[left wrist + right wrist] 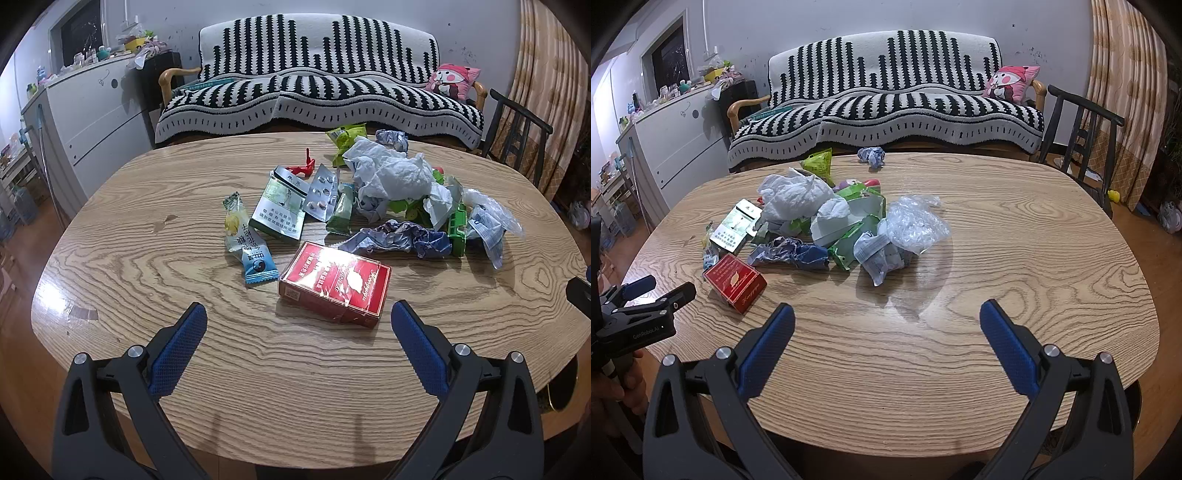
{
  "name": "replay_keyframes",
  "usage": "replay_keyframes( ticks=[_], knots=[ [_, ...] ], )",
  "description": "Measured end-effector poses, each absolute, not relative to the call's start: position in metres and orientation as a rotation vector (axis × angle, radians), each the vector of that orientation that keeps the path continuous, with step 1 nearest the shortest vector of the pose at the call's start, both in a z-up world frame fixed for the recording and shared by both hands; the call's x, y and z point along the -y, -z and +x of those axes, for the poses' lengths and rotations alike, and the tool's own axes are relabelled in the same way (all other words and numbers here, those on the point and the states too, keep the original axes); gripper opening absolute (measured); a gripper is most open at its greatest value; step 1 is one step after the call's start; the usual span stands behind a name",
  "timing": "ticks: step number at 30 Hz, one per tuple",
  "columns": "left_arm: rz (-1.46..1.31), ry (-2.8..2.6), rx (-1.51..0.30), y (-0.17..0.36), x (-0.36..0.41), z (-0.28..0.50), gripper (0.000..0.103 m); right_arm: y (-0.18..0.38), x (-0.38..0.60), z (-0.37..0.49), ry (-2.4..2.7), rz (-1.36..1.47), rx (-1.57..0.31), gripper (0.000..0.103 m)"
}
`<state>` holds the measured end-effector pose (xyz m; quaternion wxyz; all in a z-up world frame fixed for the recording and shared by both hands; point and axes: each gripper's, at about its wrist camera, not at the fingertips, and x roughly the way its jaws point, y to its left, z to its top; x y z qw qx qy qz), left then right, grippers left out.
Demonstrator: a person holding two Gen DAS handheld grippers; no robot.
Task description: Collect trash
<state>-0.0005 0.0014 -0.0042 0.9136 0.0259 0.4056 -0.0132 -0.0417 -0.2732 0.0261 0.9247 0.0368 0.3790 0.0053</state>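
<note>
Both hand-held grippers [297,314] [886,314] spread, empty; trash pile [369,199] on wooden table [147,258]; striped sofa [317,85] behind.

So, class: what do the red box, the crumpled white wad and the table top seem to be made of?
Red box: likely printed card under clear glossy film; glare and wrinkled wrap show.
Crumpled white wad: probably soft matte tissue or thin paper, with limp creases.
Table top: wood or wood-look laminate, semi-gloss; grain rings, light reflections.

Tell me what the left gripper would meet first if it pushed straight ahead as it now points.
Most likely the red cigarette pack: it lies just beyond the open left gripper, slightly right of centre, nearest of the trash on the table. Depth is uncertain.
</note>
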Motion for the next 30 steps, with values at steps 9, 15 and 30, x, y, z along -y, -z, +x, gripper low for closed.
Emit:
replay_keyframes(
  ticks=[9, 15, 30],
  knots=[
    [0.054, 0.029, -0.837, 0.004, -0.001, -0.001, 0.097, -0.026, 0.273, -0.042, -0.011, 0.077, -0.777, 0.097],
    [0.053, 0.028, -0.838, 0.004, -0.001, -0.001, 0.097, -0.026, 0.273, -0.042, -0.011, 0.077, -0.776, 0.097],
    [0.032, -0.073, -0.918, 0.014, -0.062, 0.065, 0.097, -0.027, 0.265, -0.039, -0.047, 0.077, -0.784, 0.097]
  ],
)
